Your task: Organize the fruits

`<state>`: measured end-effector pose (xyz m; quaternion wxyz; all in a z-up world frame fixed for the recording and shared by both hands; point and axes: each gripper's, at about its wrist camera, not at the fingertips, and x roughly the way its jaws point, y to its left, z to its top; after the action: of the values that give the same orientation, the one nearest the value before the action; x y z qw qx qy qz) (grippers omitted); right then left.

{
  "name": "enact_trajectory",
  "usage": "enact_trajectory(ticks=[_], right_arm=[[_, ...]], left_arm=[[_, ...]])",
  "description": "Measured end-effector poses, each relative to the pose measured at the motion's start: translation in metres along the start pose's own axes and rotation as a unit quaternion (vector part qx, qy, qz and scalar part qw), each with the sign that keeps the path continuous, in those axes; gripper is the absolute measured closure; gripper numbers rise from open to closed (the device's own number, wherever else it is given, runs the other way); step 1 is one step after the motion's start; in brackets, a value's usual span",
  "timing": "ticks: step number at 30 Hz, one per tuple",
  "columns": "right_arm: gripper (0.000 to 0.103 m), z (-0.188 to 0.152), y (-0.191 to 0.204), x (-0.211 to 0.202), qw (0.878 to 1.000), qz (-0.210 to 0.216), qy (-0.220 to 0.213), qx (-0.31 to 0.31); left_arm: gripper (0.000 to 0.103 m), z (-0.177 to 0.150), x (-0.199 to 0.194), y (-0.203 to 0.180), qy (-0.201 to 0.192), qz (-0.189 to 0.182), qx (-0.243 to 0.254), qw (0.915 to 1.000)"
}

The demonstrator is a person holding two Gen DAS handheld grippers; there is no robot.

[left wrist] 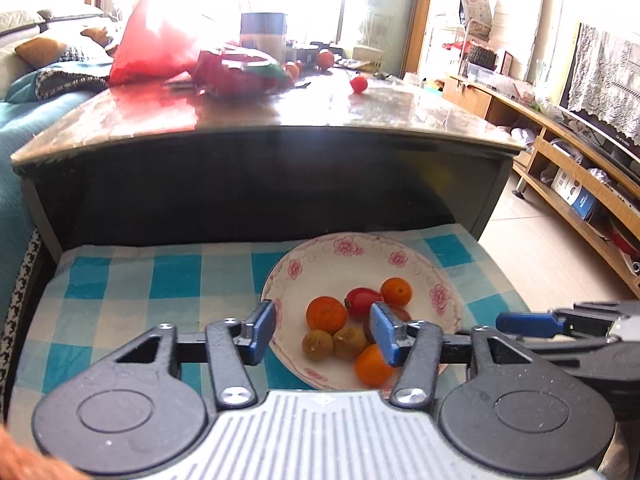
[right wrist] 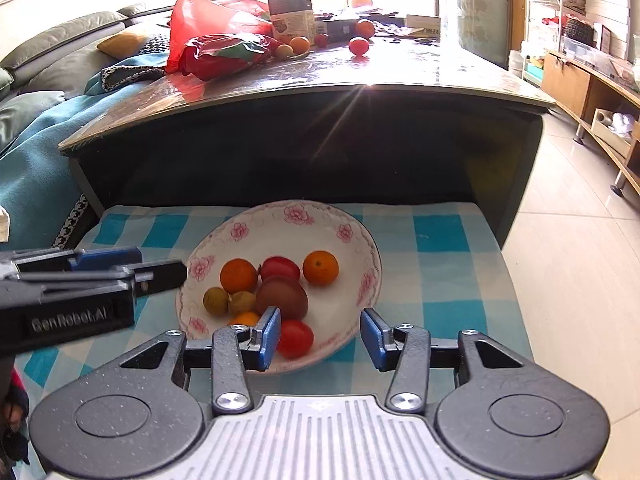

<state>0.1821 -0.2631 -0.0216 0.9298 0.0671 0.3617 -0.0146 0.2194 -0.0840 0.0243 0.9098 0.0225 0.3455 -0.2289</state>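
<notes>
Both tools hung with jaws parted and nothing between them: the left gripper (left wrist: 324, 332) and the right gripper (right wrist: 320, 338), above the near rim of a flowered plate (right wrist: 320, 220). The plate sat on a blue-checked cloth (right wrist: 440, 248) and held oranges (right wrist: 239, 276), a red tomato (right wrist: 295, 338), a brown kiwi (right wrist: 282, 296) and small yellowish fruits (right wrist: 216, 301). Beyond rose a dark glossy table (right wrist: 420, 68) bearing a red bag (right wrist: 216, 36), a carton (right wrist: 291, 12) and a loose tomato (right wrist: 359, 46).

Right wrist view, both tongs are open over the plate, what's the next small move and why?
Probably raise the right tongs toward the small red tomato on the glossy brown table. Both tongs, including the left tongs, hold nothing, while the white floral-rimmed plate already has fruit and loose fruit sits on the table.
</notes>
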Motion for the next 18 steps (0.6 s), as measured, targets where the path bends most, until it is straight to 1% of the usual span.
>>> enact_trajectory(ticks=[2,3,5,9,12,13,15,17,18], right_arm=[[0.059,-0.006,-0.001,-0.010,1.000,-0.003,0.002,0.007],[0.059,-0.008,-0.001,-0.015,1.000,-0.004,0.001,0.009],[0.059,-0.012,0.001,-0.025,1.000,-0.004,-0.002,0.012],[0.059,-0.023,0.003,-0.048,1.000,-0.003,-0.008,0.026],[0.058,-0.035,0.003,-0.064,0.999,-0.005,-0.012,0.038],[0.058,-0.040,0.003,-0.069,0.999,-0.005,-0.010,0.043],[0.058,-0.048,0.003,-0.078,0.999,-0.004,-0.011,0.052],[0.058,-0.056,0.004,-0.088,0.998,-0.003,-0.013,0.057],[0.058,-0.059,0.005,-0.092,0.998,-0.002,-0.013,0.059]], left_arm=[[0.025,-0.001,-0.013,-0.007,-0.007,0.012,0.010,0.9999],[0.022,-0.003,-0.021,-0.010,-0.012,0.022,0.016,0.9996],[0.013,-0.009,-0.038,-0.016,-0.024,0.036,0.025,0.9988],[0.009,-0.017,-0.067,-0.025,-0.039,0.042,0.030,0.9979],[0.002,-0.027,-0.087,-0.031,-0.045,0.053,0.035,0.9970],[0.000,-0.031,-0.094,-0.033,-0.046,0.051,0.037,0.9970],[0.000,-0.037,-0.105,-0.034,-0.043,0.036,0.032,0.9979],[0.000,-0.045,-0.114,-0.036,-0.043,0.030,0.017,0.9985],[0.000,-0.049,-0.118,-0.038,-0.041,0.029,0.019,0.9985]])
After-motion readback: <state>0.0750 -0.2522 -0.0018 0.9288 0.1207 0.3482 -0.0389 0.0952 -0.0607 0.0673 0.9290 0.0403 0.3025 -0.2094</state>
